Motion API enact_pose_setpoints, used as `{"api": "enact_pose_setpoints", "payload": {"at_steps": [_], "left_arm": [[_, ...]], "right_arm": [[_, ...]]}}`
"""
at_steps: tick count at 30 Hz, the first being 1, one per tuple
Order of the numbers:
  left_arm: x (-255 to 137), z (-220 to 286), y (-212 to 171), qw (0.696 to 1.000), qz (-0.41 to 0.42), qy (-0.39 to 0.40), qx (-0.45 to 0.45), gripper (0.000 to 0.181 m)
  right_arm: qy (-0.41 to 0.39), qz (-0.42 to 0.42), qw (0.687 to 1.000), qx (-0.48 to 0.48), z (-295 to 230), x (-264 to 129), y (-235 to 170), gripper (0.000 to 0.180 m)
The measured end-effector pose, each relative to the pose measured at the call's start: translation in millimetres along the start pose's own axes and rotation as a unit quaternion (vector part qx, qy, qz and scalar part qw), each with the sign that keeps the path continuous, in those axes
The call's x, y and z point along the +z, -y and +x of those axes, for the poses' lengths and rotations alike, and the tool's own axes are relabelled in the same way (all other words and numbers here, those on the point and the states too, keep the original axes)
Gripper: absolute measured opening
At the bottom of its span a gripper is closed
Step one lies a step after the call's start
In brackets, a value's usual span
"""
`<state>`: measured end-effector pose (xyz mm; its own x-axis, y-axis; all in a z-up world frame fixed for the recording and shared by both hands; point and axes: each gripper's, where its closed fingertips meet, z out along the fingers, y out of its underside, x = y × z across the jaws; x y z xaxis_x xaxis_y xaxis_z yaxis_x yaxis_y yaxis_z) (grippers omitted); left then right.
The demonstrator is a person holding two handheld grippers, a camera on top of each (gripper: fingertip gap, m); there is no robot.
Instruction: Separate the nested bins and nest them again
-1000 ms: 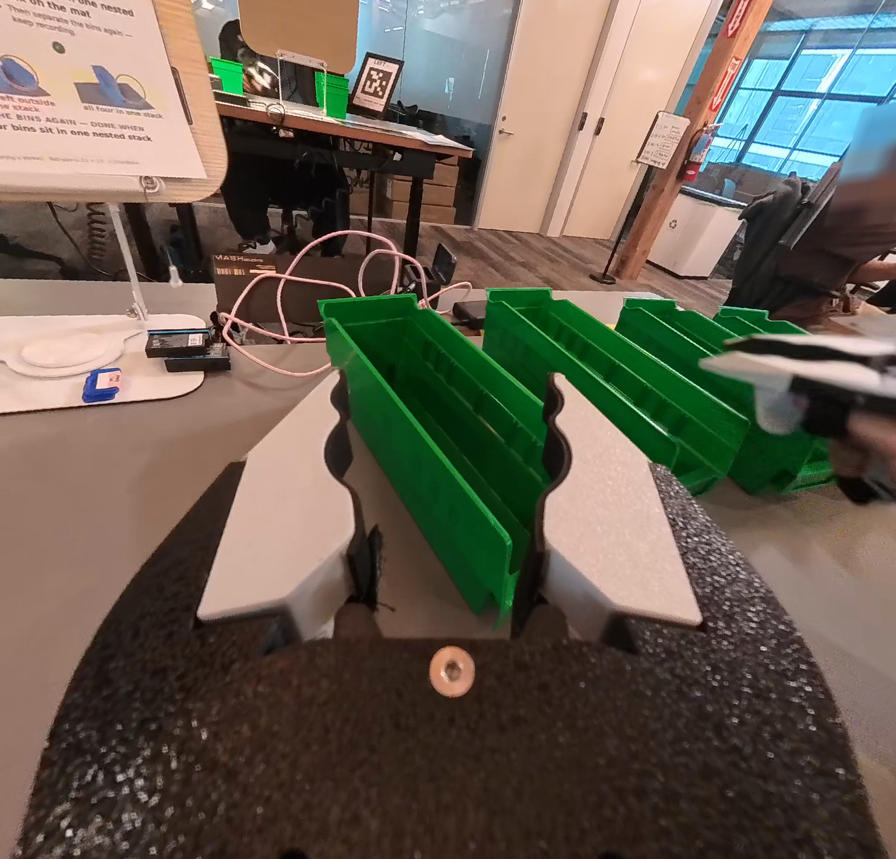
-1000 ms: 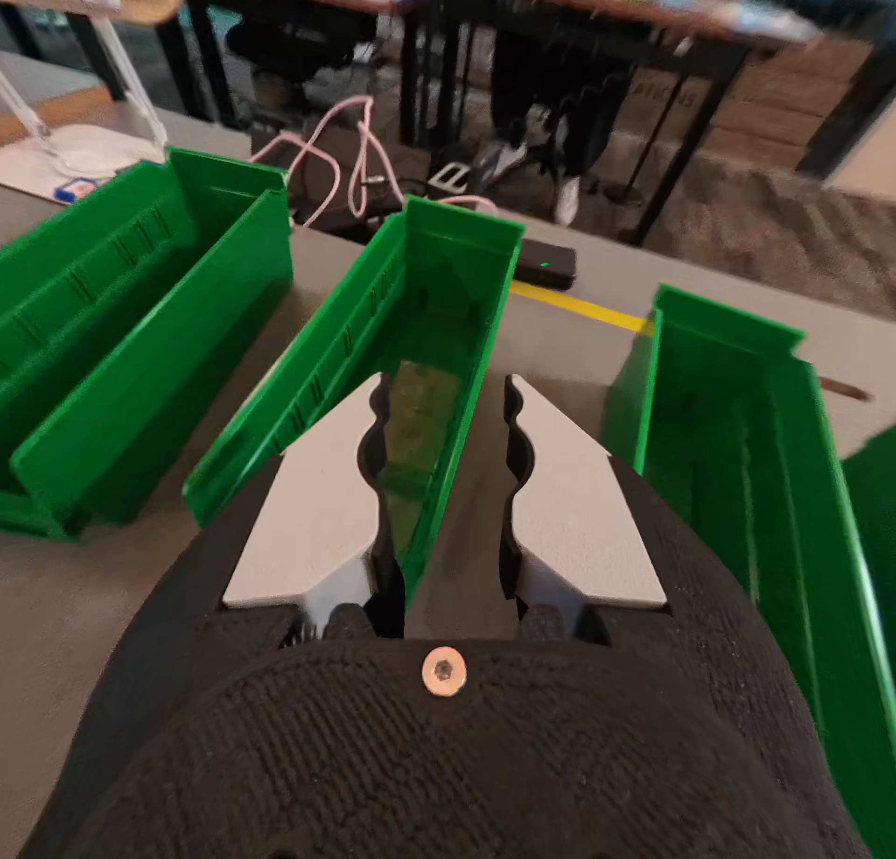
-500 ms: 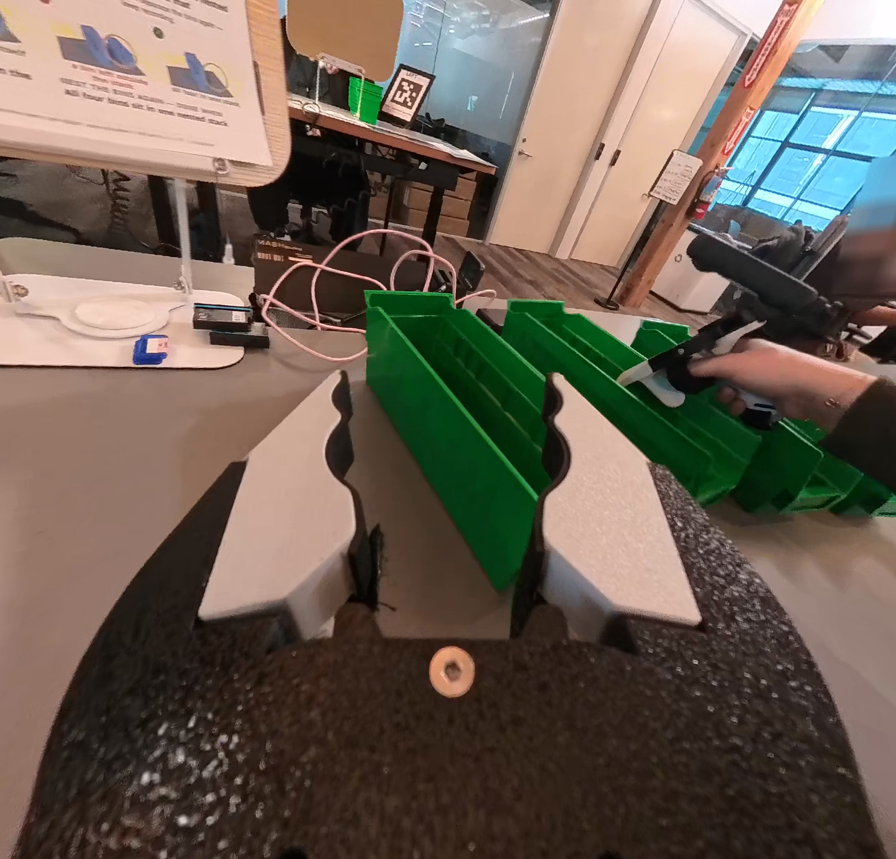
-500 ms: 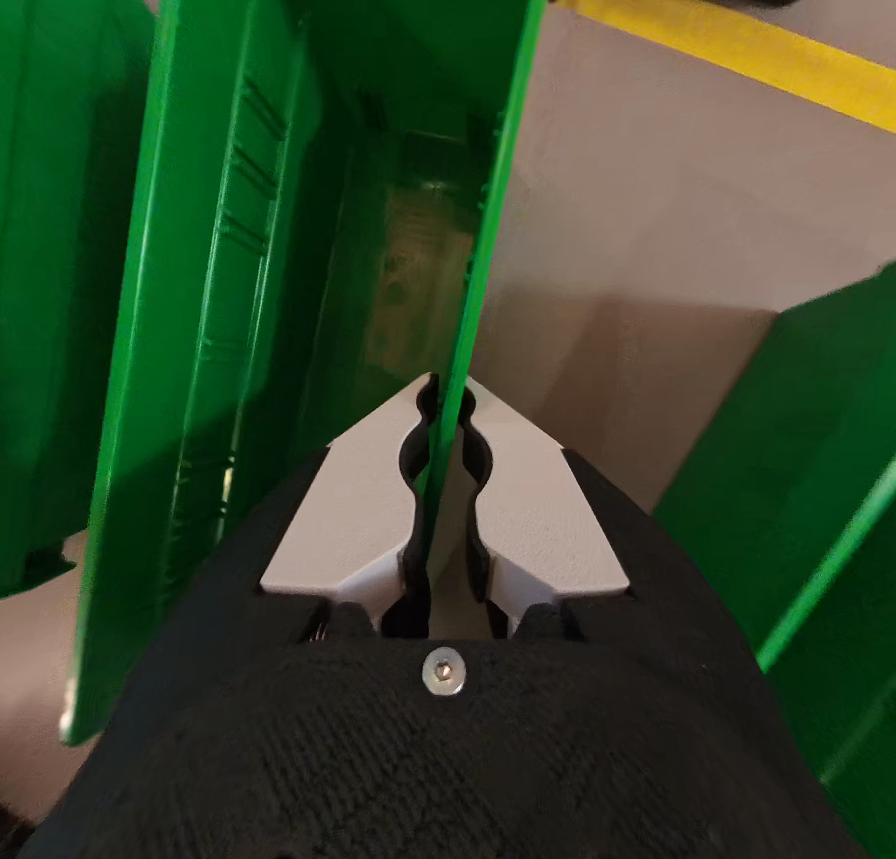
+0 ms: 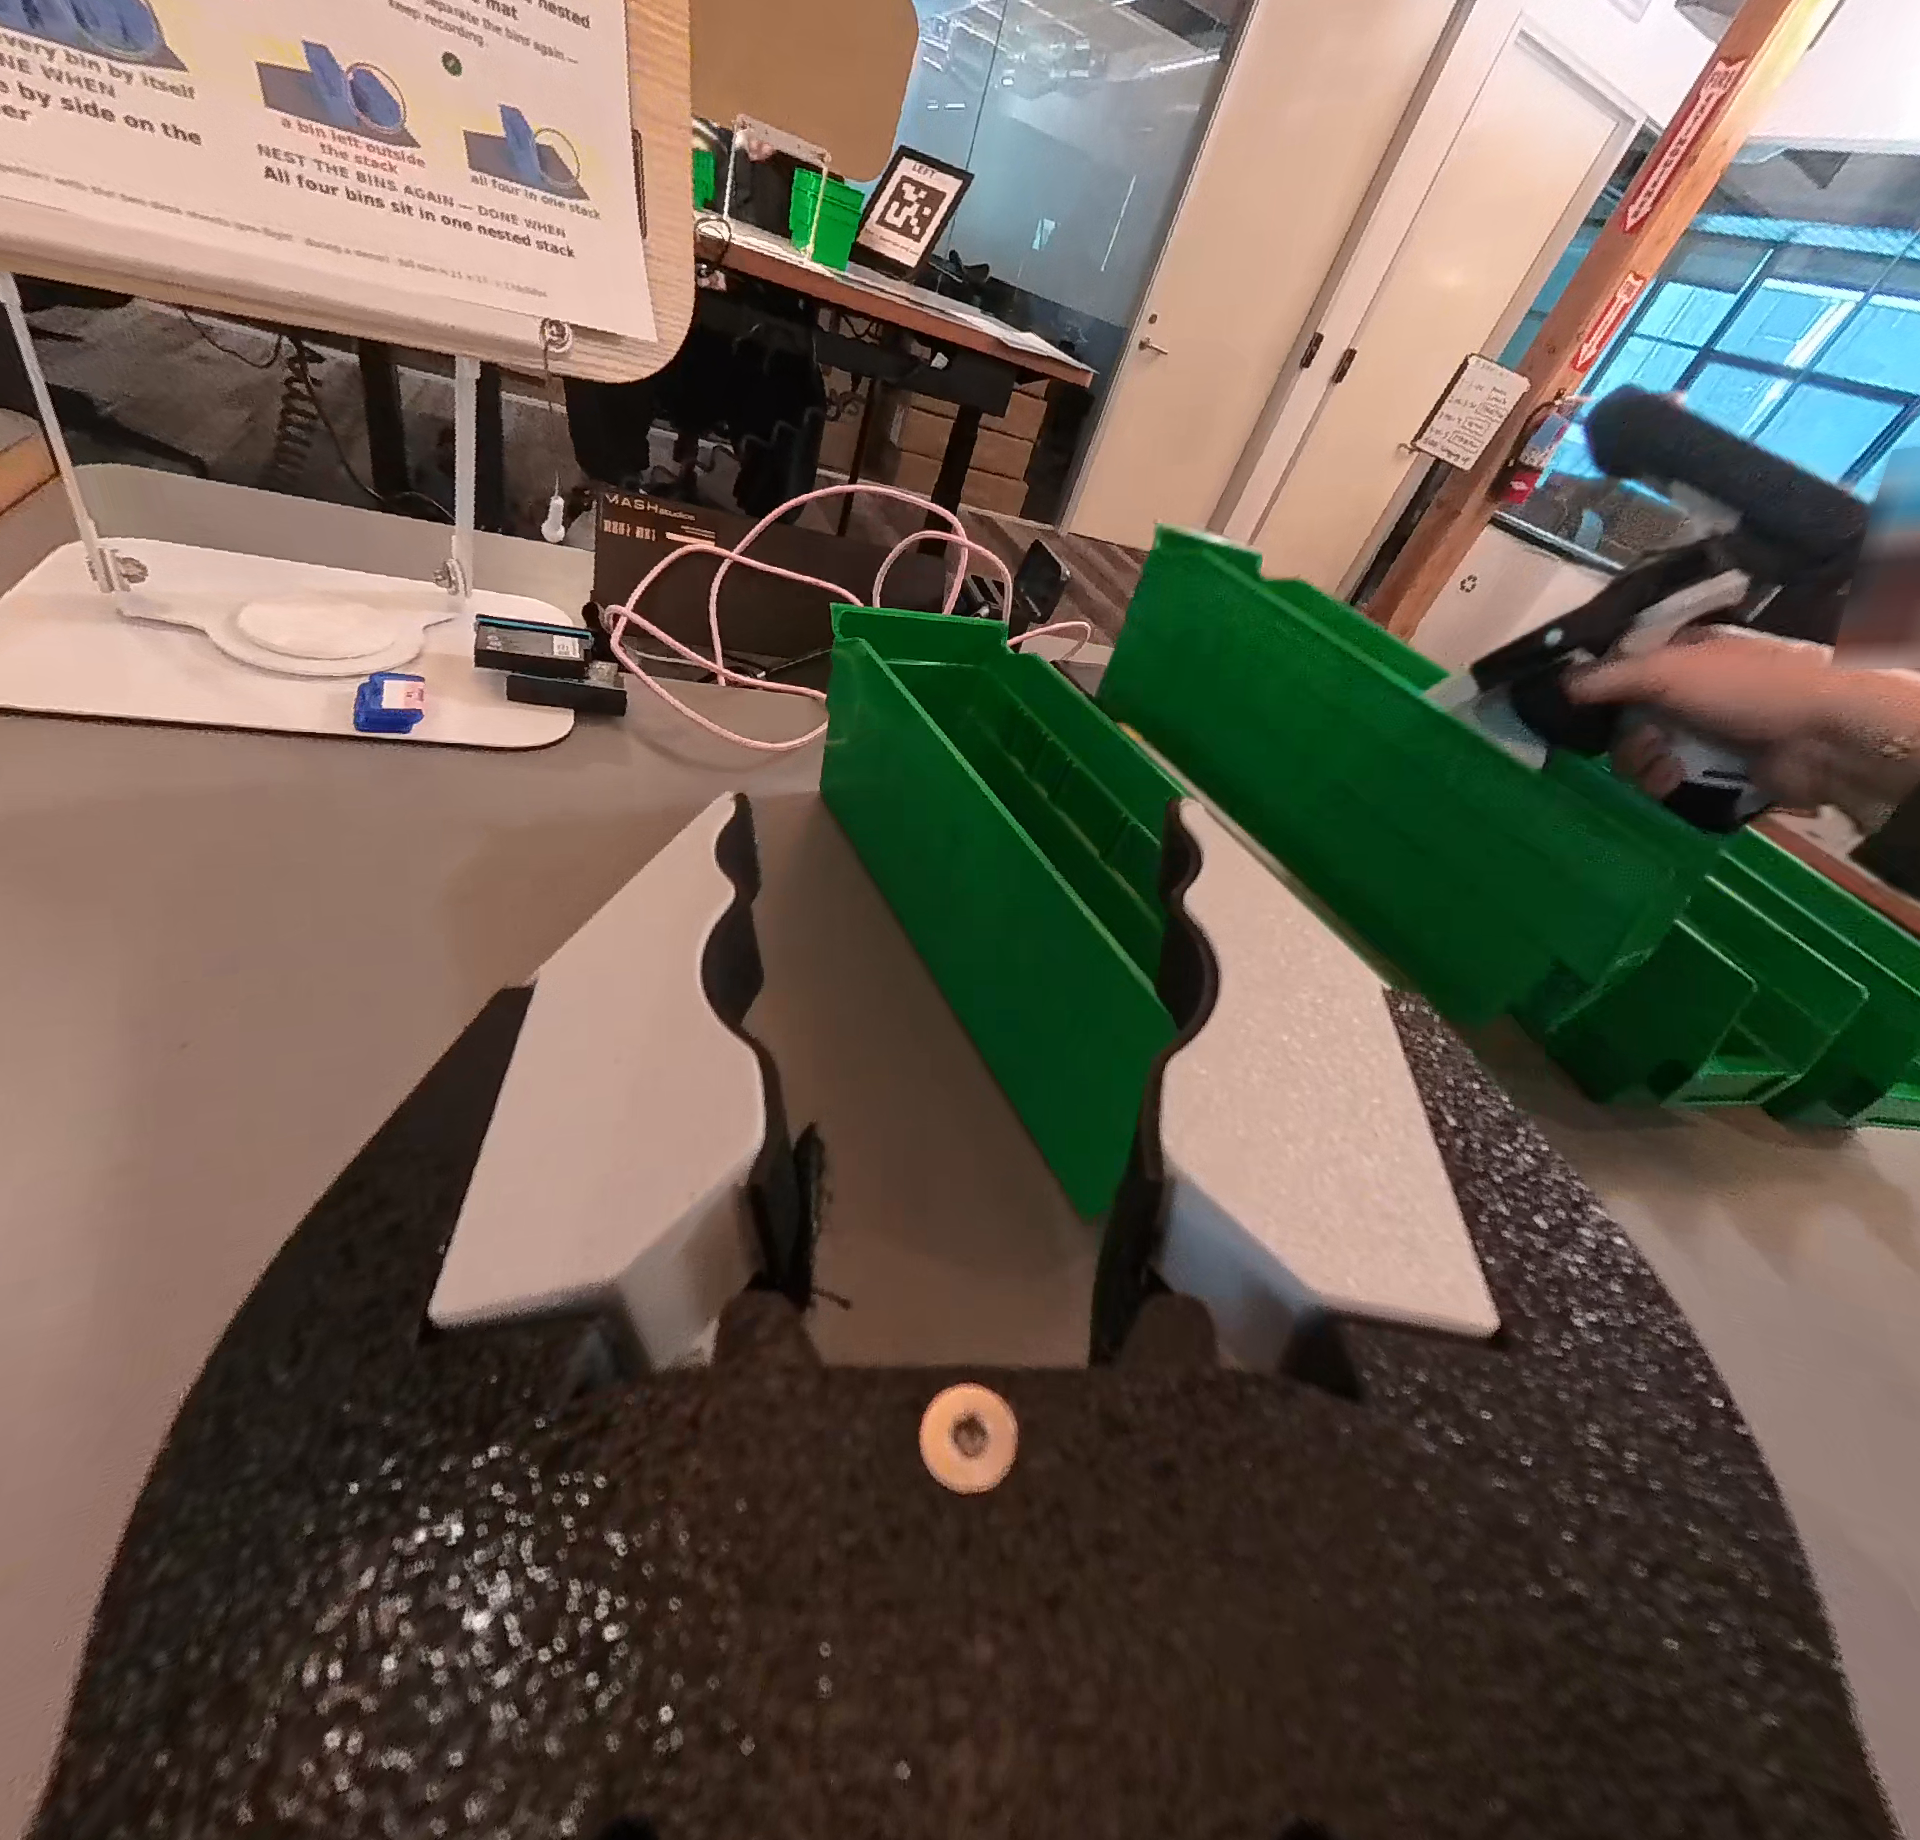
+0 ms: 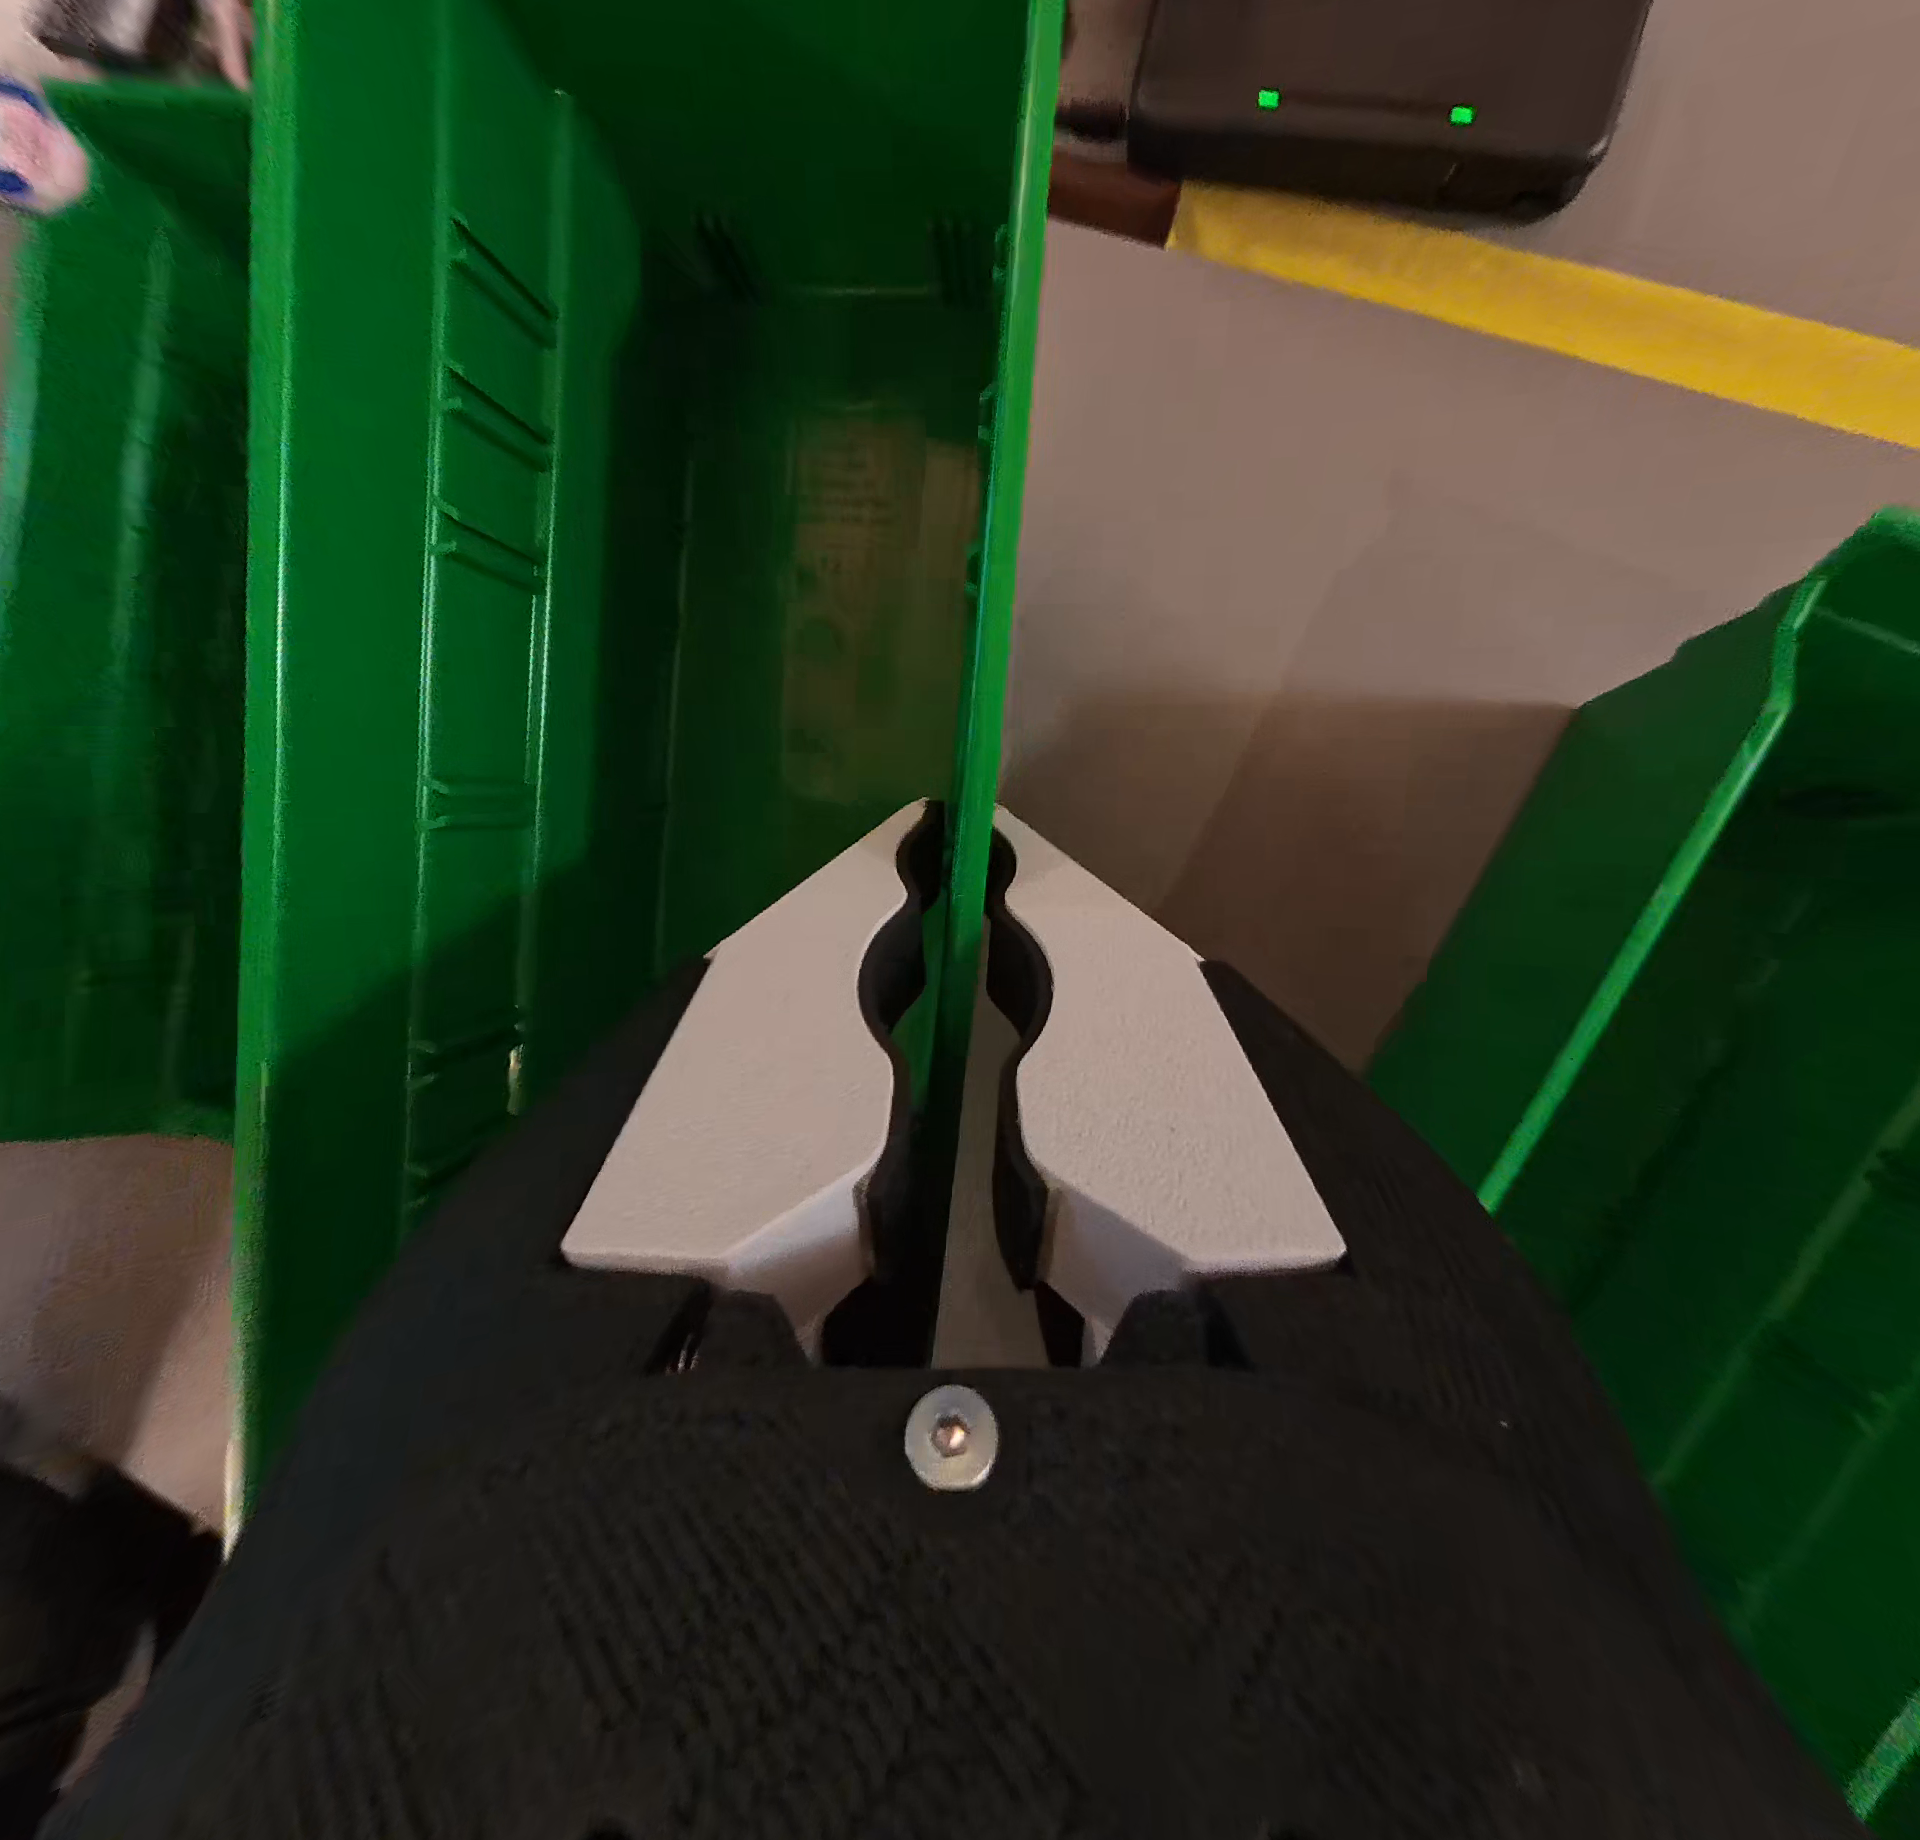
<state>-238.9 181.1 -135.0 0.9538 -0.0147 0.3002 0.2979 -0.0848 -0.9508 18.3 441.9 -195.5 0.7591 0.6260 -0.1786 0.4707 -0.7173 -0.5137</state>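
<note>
Bin wall [image 6: 977, 543] pinched by right tool [image 6: 961, 834], seemingly lifted; left tool [image 5: 956, 834] spread.

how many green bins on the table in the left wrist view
4. Nearest bin between the left claw fingers; second bin tilted up in the right claw; two more, partly hidden, at and.
</note>
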Motion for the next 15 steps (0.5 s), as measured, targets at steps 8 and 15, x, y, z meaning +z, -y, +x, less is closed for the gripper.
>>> {"api": "enact_pose_setpoints", "payload": {"at_steps": [8, 15], "left_arm": [[-4, -2, -3, 1.0, -0.003, 0.005, 0.0, 0.076], [1, 5, -9, 1.0, -0.015, -0.001, 0.008, 0.075]], "right_arm": [[0.085, 0.041, 0.994, 0.06, -68, -28, 40, 0.004], [0.069, 0.008, 0.995, 0.076, -124, -8, 35, 0.005]]}}
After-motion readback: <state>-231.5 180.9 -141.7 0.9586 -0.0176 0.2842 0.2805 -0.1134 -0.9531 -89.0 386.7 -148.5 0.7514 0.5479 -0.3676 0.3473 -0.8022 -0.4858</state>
